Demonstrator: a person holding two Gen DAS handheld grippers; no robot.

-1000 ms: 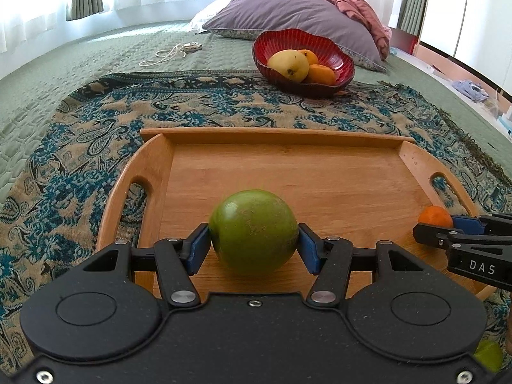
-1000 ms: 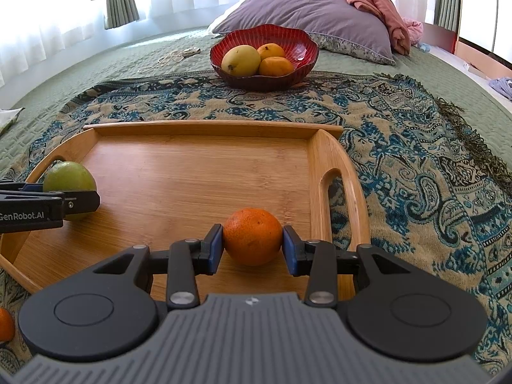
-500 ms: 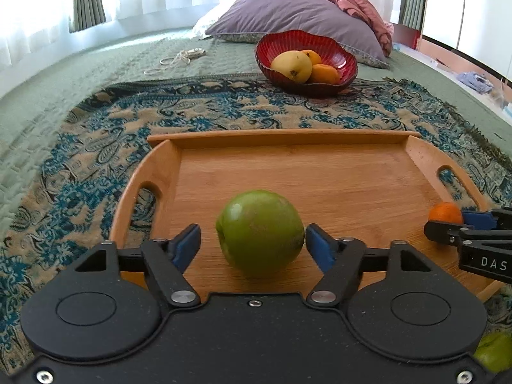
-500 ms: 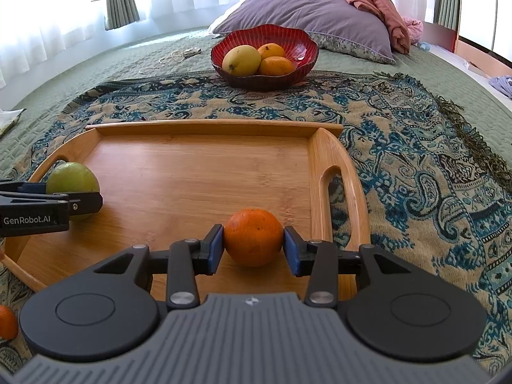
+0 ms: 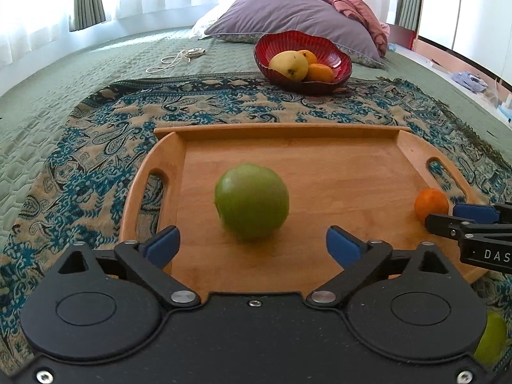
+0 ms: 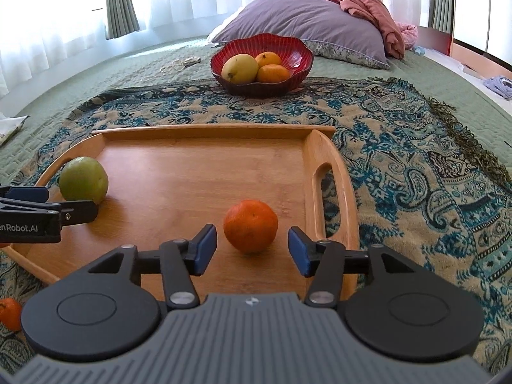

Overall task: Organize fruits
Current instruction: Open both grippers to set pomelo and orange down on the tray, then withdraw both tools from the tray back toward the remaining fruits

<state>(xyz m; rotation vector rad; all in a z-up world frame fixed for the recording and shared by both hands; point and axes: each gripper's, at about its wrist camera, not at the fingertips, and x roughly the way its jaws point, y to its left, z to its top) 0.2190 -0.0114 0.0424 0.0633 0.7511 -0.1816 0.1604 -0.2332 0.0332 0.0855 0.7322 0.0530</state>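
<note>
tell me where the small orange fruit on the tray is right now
The small round orange fruit sits on the wooden tray near its right handle, between the right gripper's open blue fingers, untouched; the round green fruit lies at the tray's left.

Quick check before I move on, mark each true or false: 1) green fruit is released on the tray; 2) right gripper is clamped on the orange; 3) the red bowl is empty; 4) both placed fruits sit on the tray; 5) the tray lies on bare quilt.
1) True: the green fruit rests on the tray, clear of the left gripper, whose jaws have just been opening.
2) False: the right gripper stands open; its pads clear the orange.
3) False: the red bowl holds fruit.
4) True.
5) False: it lies on a patterned blanket.
</note>
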